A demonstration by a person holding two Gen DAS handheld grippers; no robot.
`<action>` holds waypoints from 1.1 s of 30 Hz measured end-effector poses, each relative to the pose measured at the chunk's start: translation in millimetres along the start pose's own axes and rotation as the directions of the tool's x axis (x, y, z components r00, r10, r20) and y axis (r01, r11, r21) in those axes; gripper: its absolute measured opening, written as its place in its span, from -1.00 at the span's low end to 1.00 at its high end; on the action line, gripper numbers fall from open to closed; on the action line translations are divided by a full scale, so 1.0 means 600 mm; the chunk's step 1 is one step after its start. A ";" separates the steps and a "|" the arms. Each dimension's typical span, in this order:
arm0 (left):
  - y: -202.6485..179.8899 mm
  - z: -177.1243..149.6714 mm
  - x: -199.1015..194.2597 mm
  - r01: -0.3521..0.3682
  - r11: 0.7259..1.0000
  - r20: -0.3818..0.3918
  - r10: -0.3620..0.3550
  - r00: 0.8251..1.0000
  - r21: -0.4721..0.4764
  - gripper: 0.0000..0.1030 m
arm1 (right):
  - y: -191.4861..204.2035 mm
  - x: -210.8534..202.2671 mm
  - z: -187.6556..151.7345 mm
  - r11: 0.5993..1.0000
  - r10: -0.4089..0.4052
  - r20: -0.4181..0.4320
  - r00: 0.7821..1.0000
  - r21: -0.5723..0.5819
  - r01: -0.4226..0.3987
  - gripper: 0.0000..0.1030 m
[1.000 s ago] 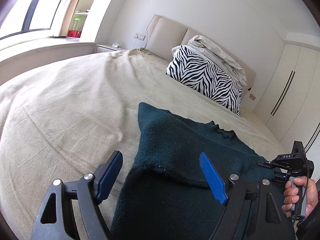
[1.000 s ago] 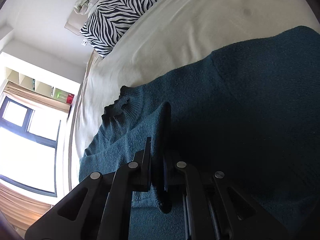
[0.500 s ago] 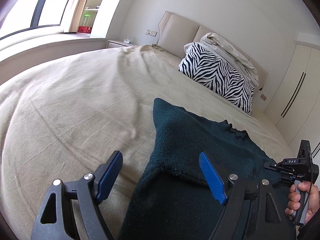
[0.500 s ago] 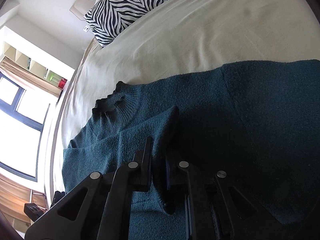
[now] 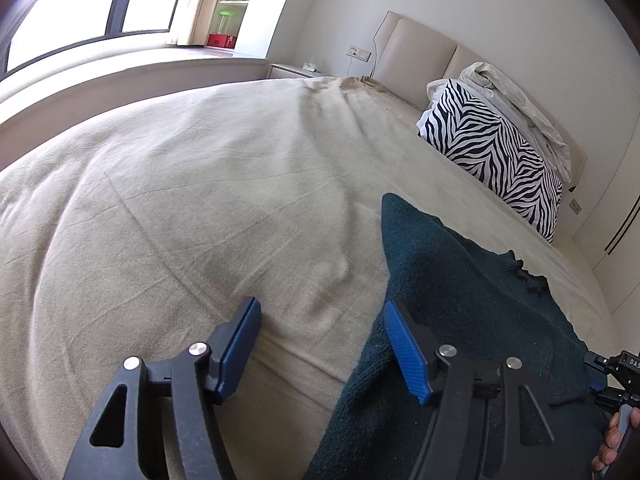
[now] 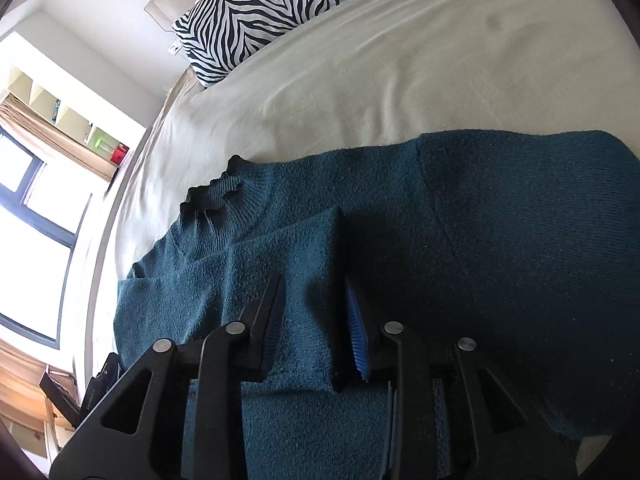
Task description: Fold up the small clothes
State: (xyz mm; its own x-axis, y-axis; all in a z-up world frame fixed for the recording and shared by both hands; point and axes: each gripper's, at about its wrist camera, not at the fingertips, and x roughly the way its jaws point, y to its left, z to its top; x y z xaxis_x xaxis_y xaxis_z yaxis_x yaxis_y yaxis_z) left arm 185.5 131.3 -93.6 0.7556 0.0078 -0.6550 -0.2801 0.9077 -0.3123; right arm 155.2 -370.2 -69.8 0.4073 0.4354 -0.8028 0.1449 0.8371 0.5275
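A dark teal knitted sweater (image 6: 520, 240) lies spread on the beige bed sheet (image 5: 200, 200), neckline toward the zebra pillow. One sleeve (image 6: 304, 264) is folded across its body. My right gripper (image 6: 314, 312) hovers over that sleeve with its jaws opening; the sleeve's end lies between the blue pads (image 6: 358, 336), which stand apart from it. My left gripper (image 5: 320, 320) is open with its jaws closing. It sits at the sweater (image 5: 460, 300)'s left edge, right pad (image 5: 404, 344) over the knit, left pad over bare sheet. The right gripper's handle (image 5: 616, 364) shows at the far right, held by a hand.
A zebra-print pillow (image 5: 492, 152) and a crumpled pale duvet (image 5: 516, 100) rest against the headboard. A window and shelf niche (image 5: 224, 20) are beyond the bed's far side, and a wardrobe stands at the right.
The right gripper's jaws have opened off the pinched sleeve, which now lies flat on the sweater. The left gripper has shifted left toward the sweater's edge and its jaws have narrowed slightly.
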 end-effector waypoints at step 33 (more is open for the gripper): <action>-0.099 0.050 0.131 0.145 0.963 -0.134 -0.117 0.984 0.228 0.34 | -0.036 0.038 -0.023 0.919 0.353 -0.014 0.935 0.193 -0.344 -0.08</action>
State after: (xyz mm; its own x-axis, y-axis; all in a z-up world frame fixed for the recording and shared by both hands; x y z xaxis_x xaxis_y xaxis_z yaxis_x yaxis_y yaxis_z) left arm 279.5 90.7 -105.8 0.6967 -0.1547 -0.7005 -0.0246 0.9707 -0.2389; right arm 148.7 -373.8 -103.3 0.4195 0.7078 -0.5683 0.1669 0.5553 0.8148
